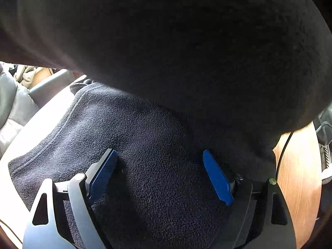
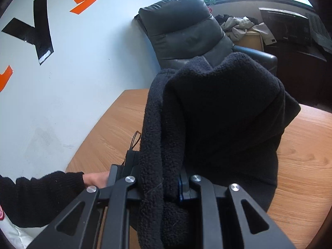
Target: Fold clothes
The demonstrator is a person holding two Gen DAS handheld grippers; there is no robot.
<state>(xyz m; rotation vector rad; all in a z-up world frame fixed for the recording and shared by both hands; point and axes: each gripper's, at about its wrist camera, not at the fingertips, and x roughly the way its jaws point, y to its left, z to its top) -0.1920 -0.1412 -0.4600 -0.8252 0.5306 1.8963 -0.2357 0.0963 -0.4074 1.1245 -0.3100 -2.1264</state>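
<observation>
- The right tongs were closed tight on a thick bunched edge of the dark fleece garment; a sliver of blue pad showed where the cloth was pinched.
- Just left of the right tongs, a hand in a black knitted sleeve rested by the frame.
- Beyond the grip, the fleece rose in a tall heap in front of the right tongs, its lower part resting on the wooden table.
- The left tongs stood wide open, both blue pads pressed down onto flat fleece and gripping nothing.
- Above and ahead of the left tongs, a lifted fold of the same garment hung over, filling most of that view.
- Behind the heap stood a dark leather armchair, with a pile of pale clothes to its right.
- Left of the right tongs rose a pale wall with orange and black lettering.
</observation>
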